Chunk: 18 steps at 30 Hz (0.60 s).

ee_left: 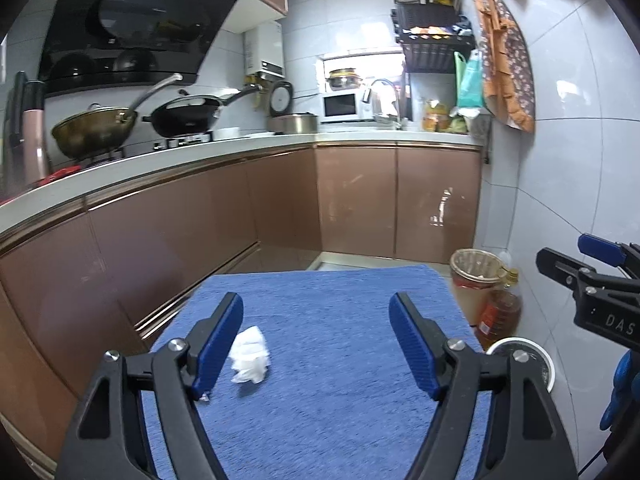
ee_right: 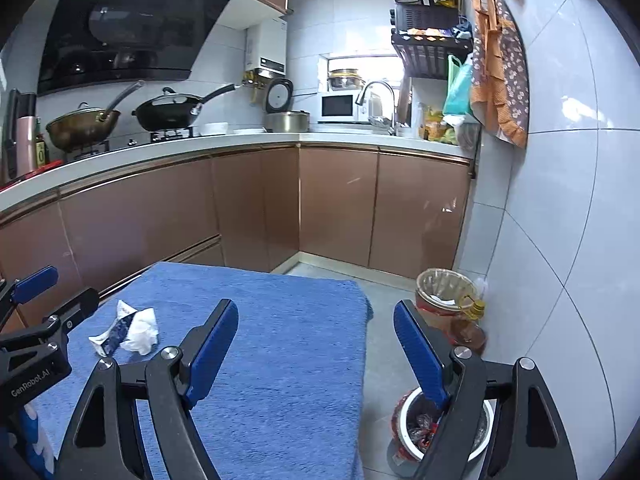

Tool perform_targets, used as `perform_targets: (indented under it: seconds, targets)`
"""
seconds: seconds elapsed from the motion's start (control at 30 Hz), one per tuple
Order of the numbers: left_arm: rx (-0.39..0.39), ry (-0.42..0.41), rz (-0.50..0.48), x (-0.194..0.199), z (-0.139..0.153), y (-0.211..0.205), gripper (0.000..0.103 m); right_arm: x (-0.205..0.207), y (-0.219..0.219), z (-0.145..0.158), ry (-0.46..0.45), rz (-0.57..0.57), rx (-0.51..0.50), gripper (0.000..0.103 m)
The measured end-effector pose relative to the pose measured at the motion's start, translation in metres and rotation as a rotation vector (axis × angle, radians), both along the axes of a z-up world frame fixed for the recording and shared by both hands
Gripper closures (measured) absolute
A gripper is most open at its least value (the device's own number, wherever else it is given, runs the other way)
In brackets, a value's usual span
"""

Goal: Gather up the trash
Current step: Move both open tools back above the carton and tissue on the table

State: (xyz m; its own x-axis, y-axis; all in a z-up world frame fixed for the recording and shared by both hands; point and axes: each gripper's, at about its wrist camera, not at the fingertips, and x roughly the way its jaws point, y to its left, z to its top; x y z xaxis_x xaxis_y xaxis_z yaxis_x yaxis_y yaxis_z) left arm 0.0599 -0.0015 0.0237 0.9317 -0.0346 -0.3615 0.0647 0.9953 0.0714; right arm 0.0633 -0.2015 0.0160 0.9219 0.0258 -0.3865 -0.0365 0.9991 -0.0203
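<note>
left gripper (ee_left: pixel 316 340): jaws spread wide, nothing between them; blue pads face each other above the blue towel (ee_left: pixel 340 360).
right gripper (ee_right: pixel 316 344): jaws spread wide, nothing held; left finger over the towel, right finger over the floor past the towel's right edge.
crumpled tissue (ee_left: pixel 250 356): lies on the towel just beside the inner face of the left gripper's left finger (ee_left: pixel 218 344), not touching it as far as can be told; in the right wrist view it sits well left of the right gripper.
torn wrapper (ee_right: pixel 116 328): dark blue and white scrap, touching the tissue's left side on the towel; seen only in the right wrist view, near the left gripper's tip.
small scrap (ee_left: pixel 204 398): tiny white bit under the tip of the left finger's pad; kind cannot be told.
white-rimmed bin (ee_right: pixel 444 428): on the floor below the right gripper's right finger, with red wrappers and crumpled trash inside.
oil bottle (ee_right: pixel 470 326): amber, yellow cap, standing beyond the bin against the tiled wall.
lined basket (ee_right: pixel 442 292): round, with clear liner, just beside the bottle, farther ahead.
cabinets (ee_right: pixel 336 208): brown doors beyond the towel.
countertop (ee_right: pixel 160 148): white, carrying two woks, a rice cooker and a microwave (ee_right: pixel 340 107) at the far end.
</note>
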Motion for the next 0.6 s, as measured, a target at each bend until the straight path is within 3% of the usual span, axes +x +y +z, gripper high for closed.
perform_targets:
  seconds: [0.17,0.37,0.6]
  targets:
    - [0.005,-0.019,0.029,-0.016,0.001,0.013,0.029,-0.010,0.013,0.002,-0.020,0.011,-0.018,0.024]
    - [0.031,-0.046,0.050,-0.030,0.003,0.016,0.028,-0.024,0.020,0.011,-0.082,0.001,-0.023,0.017]
    - [0.042,-0.053,0.074,-0.032,0.001,0.022,0.024,-0.033,0.024,0.018,-0.141,-0.003,-0.028,0.000]
